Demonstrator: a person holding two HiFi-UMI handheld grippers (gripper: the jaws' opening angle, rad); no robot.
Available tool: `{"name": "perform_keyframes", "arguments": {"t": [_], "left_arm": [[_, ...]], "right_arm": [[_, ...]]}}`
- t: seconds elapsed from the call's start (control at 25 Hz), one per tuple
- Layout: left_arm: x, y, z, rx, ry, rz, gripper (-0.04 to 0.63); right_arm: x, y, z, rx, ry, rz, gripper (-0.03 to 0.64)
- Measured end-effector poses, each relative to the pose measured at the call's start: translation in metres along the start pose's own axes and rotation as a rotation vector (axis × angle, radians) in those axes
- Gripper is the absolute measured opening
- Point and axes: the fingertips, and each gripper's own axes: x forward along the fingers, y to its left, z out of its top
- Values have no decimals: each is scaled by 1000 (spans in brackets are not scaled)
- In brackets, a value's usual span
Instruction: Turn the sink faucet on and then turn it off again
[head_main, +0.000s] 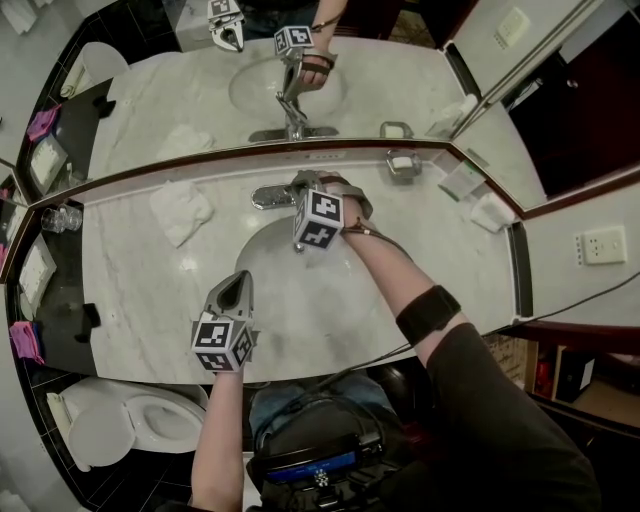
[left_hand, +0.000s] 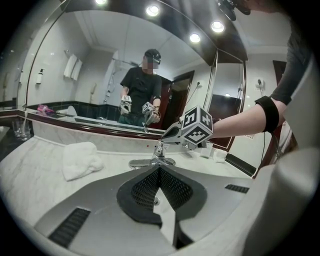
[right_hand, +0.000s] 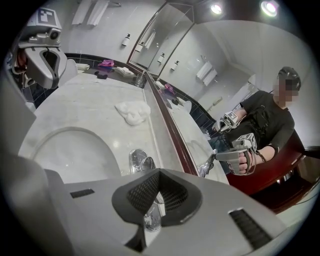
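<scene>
The right gripper (head_main: 303, 186), jaws pressed together, sits over the faucet (head_main: 270, 197) lever, while the left gripper (head_main: 240, 284) hovers above the sink (head_main: 300, 310), jaws likewise closed and empty.

Pretty bright in here. The ceiling spots (left_hand: 152, 10) light everything evenly, leaving a soft sheen on the marble counter (head_main: 130, 290) and little glints on the chrome faucet (head_main: 268, 197). Shadows are faint. Both gripper views bend hard toward black corners.

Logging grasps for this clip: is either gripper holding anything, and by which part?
Nothing is held. Left gripper shut and empty; right gripper also shut, tips at the faucet, not clamped on it.
</scene>
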Motion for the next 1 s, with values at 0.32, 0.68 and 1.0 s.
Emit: {"name": "perform_keyframes", "arguments": {"t": [0.32,0.68,1.0], "left_arm": [[6,4,-2,-10,10,-3,0],[18,6,-2,-17,21,-7,0],[27,6,0,-15,27,-9,0]], "right_arm": [[3,2,1,-29,2,20,11],[11,-3,-3,-93,27,18,9],[18,22,4,-129,14,69,9]]}}
